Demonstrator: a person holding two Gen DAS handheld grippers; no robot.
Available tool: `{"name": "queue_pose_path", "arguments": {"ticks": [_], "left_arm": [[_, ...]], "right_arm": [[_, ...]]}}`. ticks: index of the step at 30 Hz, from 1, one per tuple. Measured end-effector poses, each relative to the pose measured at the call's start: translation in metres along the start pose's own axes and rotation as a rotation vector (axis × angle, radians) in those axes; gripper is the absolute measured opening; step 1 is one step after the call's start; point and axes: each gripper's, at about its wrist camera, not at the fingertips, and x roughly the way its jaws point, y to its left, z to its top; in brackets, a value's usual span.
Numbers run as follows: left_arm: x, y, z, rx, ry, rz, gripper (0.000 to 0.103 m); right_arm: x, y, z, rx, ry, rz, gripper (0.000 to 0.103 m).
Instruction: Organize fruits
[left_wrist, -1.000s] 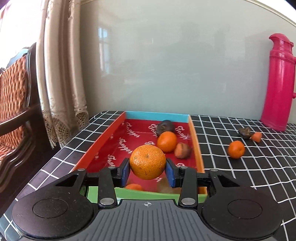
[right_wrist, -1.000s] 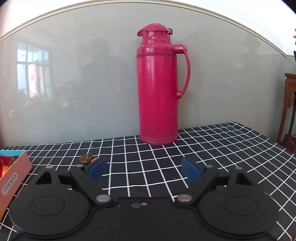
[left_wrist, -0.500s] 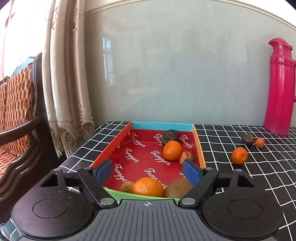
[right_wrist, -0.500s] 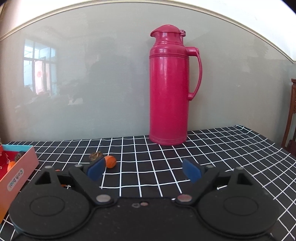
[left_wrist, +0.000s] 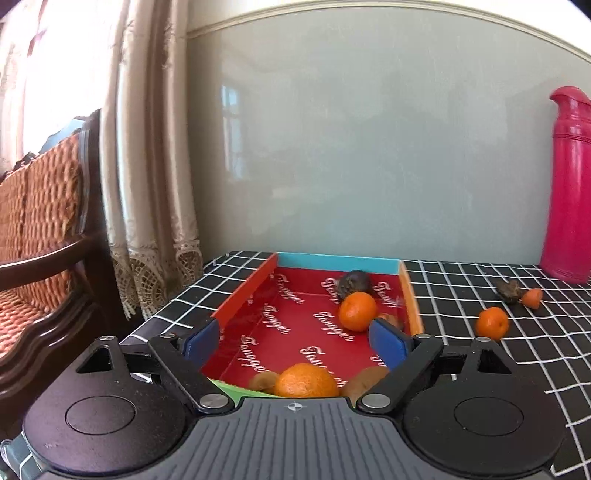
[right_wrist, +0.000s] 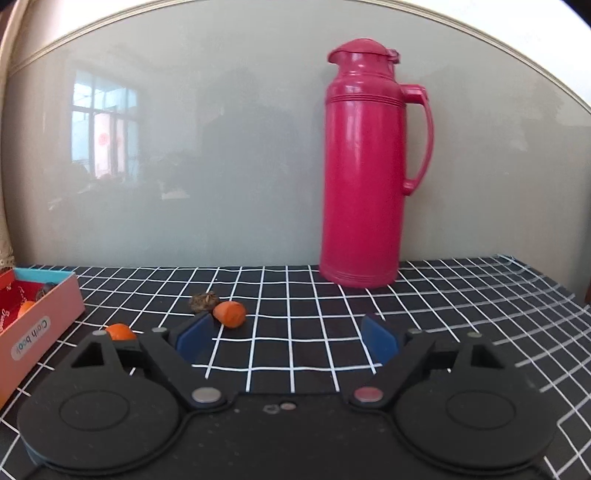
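Note:
A box with a red lining (left_wrist: 243, 299) lies on the checked table. Inside it, at the near end, a large orange (left_wrist: 304, 380) rests between two brown fruits (left_wrist: 364, 382). Farther back lie a mandarin (left_wrist: 357, 311) and a dark fruit (left_wrist: 354, 283). My left gripper (left_wrist: 295, 339) hangs above the near end, its jaws opening with nothing between them. On the cloth to the right lie a mandarin (left_wrist: 491, 323), a small orange fruit (right_wrist: 229, 314) and a dark wrinkled fruit (right_wrist: 202, 301). My right gripper (right_wrist: 288, 339) stands open and empty just short of them.
A tall pink thermos (right_wrist: 364, 166) stands against the grey wall at the back. The box's pink outer wall (right_wrist: 40, 325) is at the left of the right wrist view. A curtain (left_wrist: 147, 184) and a wooden chair (left_wrist: 40, 240) stand left of the table.
My left gripper opened and let go of the large orange, which dropped into the near end of the box. The right gripper swung left, bringing the loose fruits into view.

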Motion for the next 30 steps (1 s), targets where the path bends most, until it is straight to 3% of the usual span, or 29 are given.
{"name": "queue_pose_path", "arguments": {"ticks": [7, 11, 17, 30], "left_arm": [[-0.001, 0.009, 0.003, -0.037, -0.039, 0.038, 0.093], [0.002, 0.015, 0.004, -0.045, -0.049, 0.064, 0.094], [0.012, 0.027, 0.004, -0.104, -0.046, 0.139, 0.094], [0.028, 0.035, 0.006, -0.114, -0.041, 0.154, 0.095]], "right_arm": [[0.029, 0.020, 0.003, -0.099, 0.005, 0.038, 0.082], [0.054, 0.027, 0.006, -0.116, 0.057, 0.080, 0.069], [0.087, 0.044, 0.008, -0.159, 0.102, 0.093, 0.068], [0.146, 0.050, 0.013, -0.168, 0.214, 0.094, 0.046]]}}
